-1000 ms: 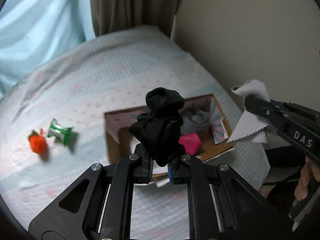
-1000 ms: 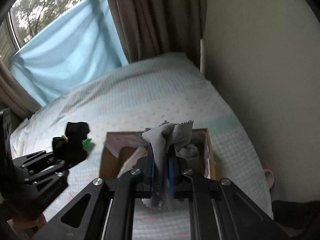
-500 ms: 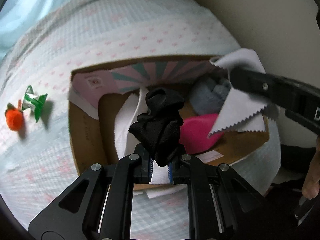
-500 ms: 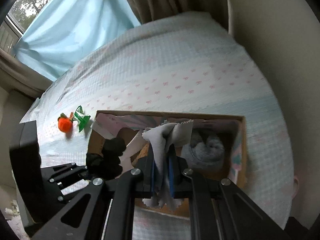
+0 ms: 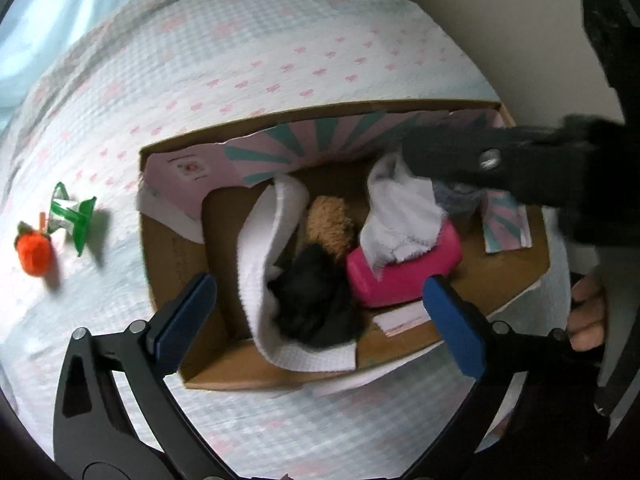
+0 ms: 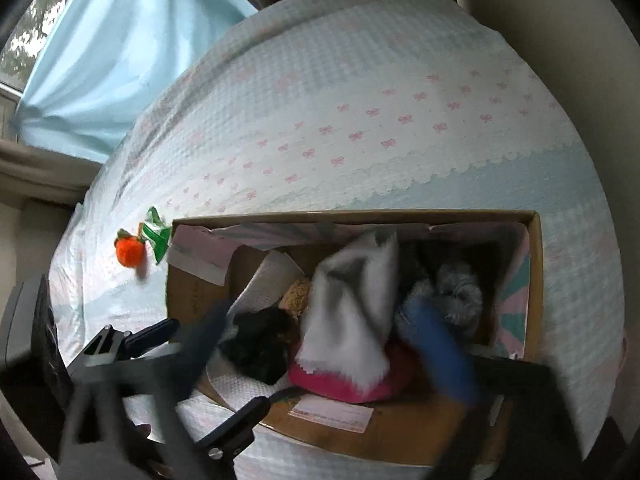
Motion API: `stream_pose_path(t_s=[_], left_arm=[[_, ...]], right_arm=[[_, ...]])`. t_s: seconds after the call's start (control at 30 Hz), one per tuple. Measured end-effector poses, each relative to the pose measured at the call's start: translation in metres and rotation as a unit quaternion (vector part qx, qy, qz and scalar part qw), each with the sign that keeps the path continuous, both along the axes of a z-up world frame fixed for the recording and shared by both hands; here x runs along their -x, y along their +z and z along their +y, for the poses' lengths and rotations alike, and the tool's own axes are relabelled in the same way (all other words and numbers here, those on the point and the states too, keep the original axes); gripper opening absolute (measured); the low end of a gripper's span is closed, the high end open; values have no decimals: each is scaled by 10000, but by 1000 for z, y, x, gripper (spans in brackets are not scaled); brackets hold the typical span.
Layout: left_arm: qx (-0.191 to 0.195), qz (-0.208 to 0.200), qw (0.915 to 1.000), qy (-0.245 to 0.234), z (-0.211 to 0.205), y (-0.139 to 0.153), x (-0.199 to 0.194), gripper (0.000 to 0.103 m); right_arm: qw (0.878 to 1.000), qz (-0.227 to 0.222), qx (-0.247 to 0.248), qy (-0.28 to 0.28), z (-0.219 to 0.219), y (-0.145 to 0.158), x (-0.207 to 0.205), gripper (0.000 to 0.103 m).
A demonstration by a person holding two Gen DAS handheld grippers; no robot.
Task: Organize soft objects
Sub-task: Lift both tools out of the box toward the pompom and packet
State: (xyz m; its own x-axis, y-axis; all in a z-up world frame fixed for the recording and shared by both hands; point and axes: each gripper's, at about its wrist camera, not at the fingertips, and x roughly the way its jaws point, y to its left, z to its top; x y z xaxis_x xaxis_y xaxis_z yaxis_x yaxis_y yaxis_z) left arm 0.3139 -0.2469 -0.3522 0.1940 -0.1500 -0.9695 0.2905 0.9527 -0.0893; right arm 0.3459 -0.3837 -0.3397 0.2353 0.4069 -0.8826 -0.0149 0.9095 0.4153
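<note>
An open cardboard box (image 5: 172, 272) (image 6: 536, 264) lies on the bed. In it lie a black cloth (image 5: 316, 304) (image 6: 260, 348), a white towel (image 5: 264, 248), a brown plush (image 5: 330, 224), a pink block (image 5: 404, 268) (image 6: 340, 380), a grey fluffy item (image 6: 456, 292) and a white zigzag-edged cloth (image 5: 400, 216) (image 6: 352, 312) resting on the pink block. My left gripper (image 5: 320, 320) is open over the box, the black cloth lying loose between its fingers. My right gripper (image 6: 332, 356) is open and blurred, just above the white cloth.
An orange plush (image 5: 34, 250) (image 6: 130, 252) and a green-and-white wrapper (image 5: 72, 216) (image 6: 156, 234) lie on the bow-print bedcover (image 5: 280, 40) left of the box. A wall runs along the right side. Curtains hang behind the bed.
Both grippers dropped over the box and opened. The black cloth fell from the left one into the box; the white cloth left the right one and landed on the pink block.
</note>
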Motion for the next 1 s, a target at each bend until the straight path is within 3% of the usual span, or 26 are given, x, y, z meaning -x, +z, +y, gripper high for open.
stream_pose_path(t_s=[0.47, 0.77, 1.0], left_arm=[[46, -314, 9994, -160, 11, 38, 19, 103], [211, -780, 9966, -140, 36, 103, 53, 103], [385, -1245, 9914, -113, 84, 166, 91, 103]], right_arm=[[9984, -370, 272, -318, -9, 38, 28, 103], [9946, -813, 562, -309, 9, 103, 68, 103], [9882, -1254, 766, -428, 37, 161, 111, 103]])
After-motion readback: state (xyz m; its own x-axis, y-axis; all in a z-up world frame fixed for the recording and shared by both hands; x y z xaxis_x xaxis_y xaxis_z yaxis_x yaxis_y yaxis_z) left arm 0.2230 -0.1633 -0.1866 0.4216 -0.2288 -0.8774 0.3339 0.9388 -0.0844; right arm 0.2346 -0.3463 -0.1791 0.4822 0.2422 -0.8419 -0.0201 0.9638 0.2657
